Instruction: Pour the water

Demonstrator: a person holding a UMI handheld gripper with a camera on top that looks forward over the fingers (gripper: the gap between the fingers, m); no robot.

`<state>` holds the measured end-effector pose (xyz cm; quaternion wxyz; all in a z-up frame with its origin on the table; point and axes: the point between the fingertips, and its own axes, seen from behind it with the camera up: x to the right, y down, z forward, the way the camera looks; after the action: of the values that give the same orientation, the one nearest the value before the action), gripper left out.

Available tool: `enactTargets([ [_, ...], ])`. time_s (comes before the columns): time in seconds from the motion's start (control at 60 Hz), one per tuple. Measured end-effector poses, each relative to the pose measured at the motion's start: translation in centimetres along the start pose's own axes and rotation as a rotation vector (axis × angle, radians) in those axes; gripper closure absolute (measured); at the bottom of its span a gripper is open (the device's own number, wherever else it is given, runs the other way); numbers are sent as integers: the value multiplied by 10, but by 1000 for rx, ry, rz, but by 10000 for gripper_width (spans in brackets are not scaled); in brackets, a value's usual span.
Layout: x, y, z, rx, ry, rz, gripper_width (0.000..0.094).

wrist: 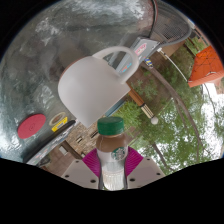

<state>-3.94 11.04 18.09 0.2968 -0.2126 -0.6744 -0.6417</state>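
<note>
Tongs (112,163): 2 fingers with pink pads (91,162), pinching a small clear bottle; both pads press its sides.
Bottle (112,152): clear body, dark green cap, brown band below the cap; held upright between the pads, long axis running straight away from the tongs.
Cap (111,125): appears to be on, so no water can leave yet, by my reading.
White mug (95,88): just beyond the bottle top, slightly toward the left finger's side; handle (128,62) toward the right; which way its mouth faces I cannot tell.
Key relation: bottle neck points at the mug, near but apart; no contact visible.
Red lid (31,125): on the shiny metal desk (40,60), well left of the tongs.
Orange object (206,68): far right, unidentified.
</note>
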Motion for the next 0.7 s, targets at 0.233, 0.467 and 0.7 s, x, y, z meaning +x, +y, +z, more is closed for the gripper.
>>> enactTargets([
  [0.233,28,16,-3,10,57,445,662],
  [0.467,7,55,-15,5,59,1788,659],
  [0.7,-71,-4,4,96,-160,2509,660],
])
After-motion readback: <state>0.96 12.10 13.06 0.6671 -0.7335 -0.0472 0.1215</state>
